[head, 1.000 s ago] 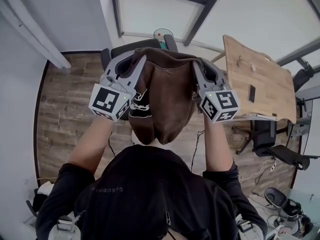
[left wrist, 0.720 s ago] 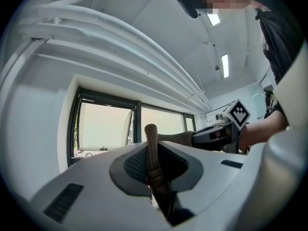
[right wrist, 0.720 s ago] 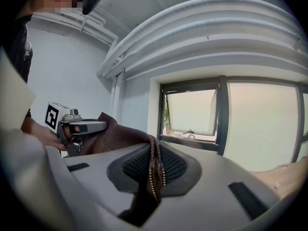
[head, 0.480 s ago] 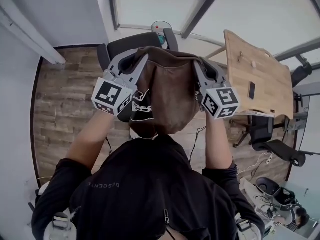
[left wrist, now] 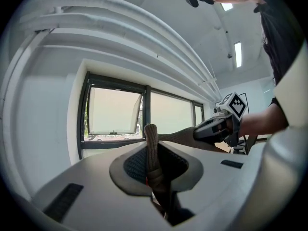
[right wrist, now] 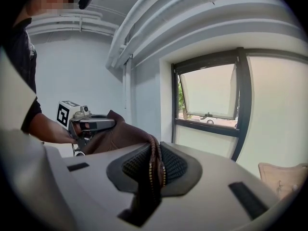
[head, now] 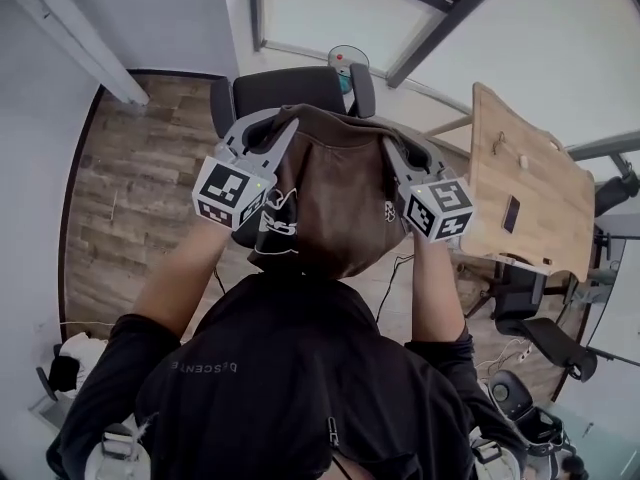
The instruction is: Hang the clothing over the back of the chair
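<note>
A brown garment (head: 335,193) with a white print hangs stretched between my two grippers, above a black office chair (head: 290,90) whose back and armrests show just beyond it. My left gripper (head: 283,120) is shut on the garment's left top edge; a folded brown hem (left wrist: 151,153) sits pinched between its pads. My right gripper (head: 388,140) is shut on the right top edge, where a zipper seam (right wrist: 156,165) is clamped. Each gripper view shows the other gripper (left wrist: 219,126) (right wrist: 91,124) holding the far end of the cloth.
A wooden table (head: 525,193) with small items stands at the right, near more black chairs (head: 545,323). Windows (left wrist: 115,117) line the wall ahead. Wood flooring (head: 130,188) lies to the left of the chair. A small fan (head: 347,60) stands behind the chair.
Both grippers have come down with the garment, closer to the chair back. The chair now shows more fully beyond the cloth's top edge.
</note>
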